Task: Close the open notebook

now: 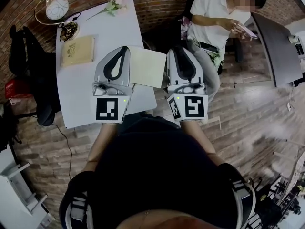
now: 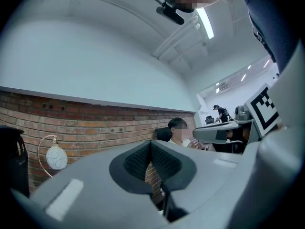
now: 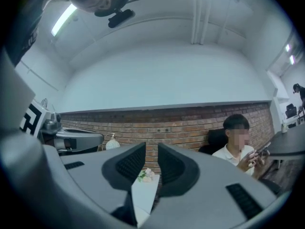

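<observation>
White table [image 1: 114,30] bears one tan book [image 1: 77,50], one cream notebook [image 1: 147,67], one lamp [image 1: 57,7].

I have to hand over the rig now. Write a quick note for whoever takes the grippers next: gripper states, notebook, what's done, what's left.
Left gripper: jaws together, empty, held level above the table.
Right gripper: jaws apart, nothing between them, also level.
Notebook: lies between the two grippers, pale page up. Its left part is hidden under the left gripper. It looks open, though not for certain.
Tan book: closed, further back, apart.
Done: nothing gripped yet.
Left: catch a page or cover edge and fold the notebook shut.
</observation>
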The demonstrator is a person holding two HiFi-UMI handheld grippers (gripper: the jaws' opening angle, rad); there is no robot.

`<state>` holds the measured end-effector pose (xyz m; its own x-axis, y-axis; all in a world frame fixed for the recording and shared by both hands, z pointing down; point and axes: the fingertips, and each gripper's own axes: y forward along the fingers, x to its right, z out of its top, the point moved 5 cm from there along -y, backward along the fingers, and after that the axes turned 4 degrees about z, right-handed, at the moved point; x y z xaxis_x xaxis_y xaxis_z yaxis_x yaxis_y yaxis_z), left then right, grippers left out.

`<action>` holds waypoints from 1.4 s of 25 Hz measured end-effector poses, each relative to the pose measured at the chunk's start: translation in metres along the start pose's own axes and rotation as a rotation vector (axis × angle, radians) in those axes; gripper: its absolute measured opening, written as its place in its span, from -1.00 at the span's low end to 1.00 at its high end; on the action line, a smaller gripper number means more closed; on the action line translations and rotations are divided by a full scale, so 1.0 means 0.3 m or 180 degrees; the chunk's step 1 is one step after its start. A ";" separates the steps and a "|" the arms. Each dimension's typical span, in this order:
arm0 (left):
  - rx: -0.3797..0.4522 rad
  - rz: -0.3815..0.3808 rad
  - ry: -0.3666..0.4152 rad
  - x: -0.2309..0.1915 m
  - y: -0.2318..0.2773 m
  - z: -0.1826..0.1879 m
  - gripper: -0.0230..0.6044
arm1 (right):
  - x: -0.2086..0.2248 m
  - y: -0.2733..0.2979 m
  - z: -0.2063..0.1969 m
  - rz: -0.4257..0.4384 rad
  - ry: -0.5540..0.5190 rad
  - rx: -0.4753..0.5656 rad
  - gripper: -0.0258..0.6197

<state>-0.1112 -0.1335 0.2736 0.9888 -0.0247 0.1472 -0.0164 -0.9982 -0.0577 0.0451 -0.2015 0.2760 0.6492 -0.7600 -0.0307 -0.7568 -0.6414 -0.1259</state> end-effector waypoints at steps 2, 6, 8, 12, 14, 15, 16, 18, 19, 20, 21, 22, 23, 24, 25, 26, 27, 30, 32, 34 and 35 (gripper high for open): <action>0.0005 -0.0085 0.0034 0.000 0.010 0.001 -0.91 | 0.002 -0.017 -0.003 -0.0085 0.0010 -0.0016 -0.69; 0.0006 -0.0284 0.0059 0.005 0.025 -0.003 -0.91 | 0.000 -0.050 -0.019 -0.0283 0.0035 -0.0060 -0.69; -0.0020 -0.0376 0.0059 0.006 0.031 -0.013 -0.91 | -0.004 -0.059 -0.030 -0.0362 0.0052 -0.0092 -0.69; -0.0071 -0.0559 0.0058 0.005 0.036 -0.037 -0.91 | -0.021 -0.079 -0.054 -0.0523 0.0077 -0.0169 -0.69; -0.0089 -0.0622 0.0032 0.001 0.039 -0.054 -0.91 | -0.029 -0.085 -0.071 -0.0589 0.0083 -0.0205 -0.69; -0.0094 -0.0652 0.0027 -0.001 0.042 -0.063 -0.91 | -0.032 -0.086 -0.079 -0.0618 0.0089 -0.0224 -0.69; -0.0102 -0.0682 0.0028 -0.003 0.044 -0.072 -0.91 | -0.035 -0.089 -0.088 -0.0645 0.0096 -0.0244 -0.69; -0.0135 -0.0747 0.0043 -0.005 0.048 -0.094 -0.91 | -0.042 -0.094 -0.106 -0.0699 0.0108 -0.0289 -0.69; -0.0156 -0.0782 0.0057 -0.005 0.051 -0.107 -0.91 | -0.046 -0.098 -0.117 -0.0726 0.0114 -0.0312 -0.69; -0.0179 -0.0817 0.0068 -0.005 0.052 -0.121 -0.91 | -0.049 -0.101 -0.129 -0.0753 0.0122 -0.0335 -0.69; -0.0201 -0.0852 0.0079 -0.006 0.054 -0.136 -0.91 | -0.053 -0.105 -0.142 -0.0780 0.0131 -0.0358 -0.69; -0.0220 -0.0885 0.0086 -0.006 0.055 -0.151 -0.91 | -0.057 -0.109 -0.156 -0.0808 0.0141 -0.0382 -0.69; -0.0240 -0.0917 0.0088 -0.006 0.057 -0.166 -0.91 | -0.062 -0.113 -0.171 -0.0832 0.0151 -0.0408 -0.69; -0.0261 -0.0950 0.0090 -0.006 0.059 -0.181 -0.91 | -0.065 -0.116 -0.185 -0.0855 0.0161 -0.0435 -0.69; -0.0287 -0.0985 0.0094 -0.006 0.061 -0.195 -0.91 | -0.068 -0.119 -0.202 -0.0877 0.0172 -0.0459 -0.69; -0.0316 -0.1023 0.0094 -0.003 0.064 -0.209 -0.91 | -0.070 -0.123 -0.219 -0.0900 0.0187 -0.0481 -0.69; -0.0344 -0.1062 0.0087 0.001 0.067 -0.223 -0.91 | -0.072 -0.127 -0.235 -0.0925 0.0204 -0.0506 -0.69; -0.0423 -0.1171 0.0061 0.017 0.072 -0.262 -0.91 | -0.076 -0.141 -0.277 -0.0988 0.0256 -0.0595 -0.69; -0.0468 -0.1243 0.0066 0.026 0.075 -0.288 -0.91 | -0.078 -0.150 -0.302 -0.1027 0.0287 -0.0648 -0.69; -0.0469 -0.1336 0.0097 0.033 0.079 -0.314 -0.91 | -0.083 -0.157 -0.329 -0.1073 0.0313 -0.0699 -0.69; -0.0481 -0.1380 0.0111 0.036 0.081 -0.327 -0.91 | -0.084 -0.160 -0.345 -0.1094 0.0320 -0.0730 -0.69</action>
<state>-0.1154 -0.1634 0.3707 0.9035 0.3978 0.1593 0.3738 -0.9135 0.1609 0.0571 -0.1624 0.3856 0.8646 -0.4972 0.0728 -0.5024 -0.8573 0.1123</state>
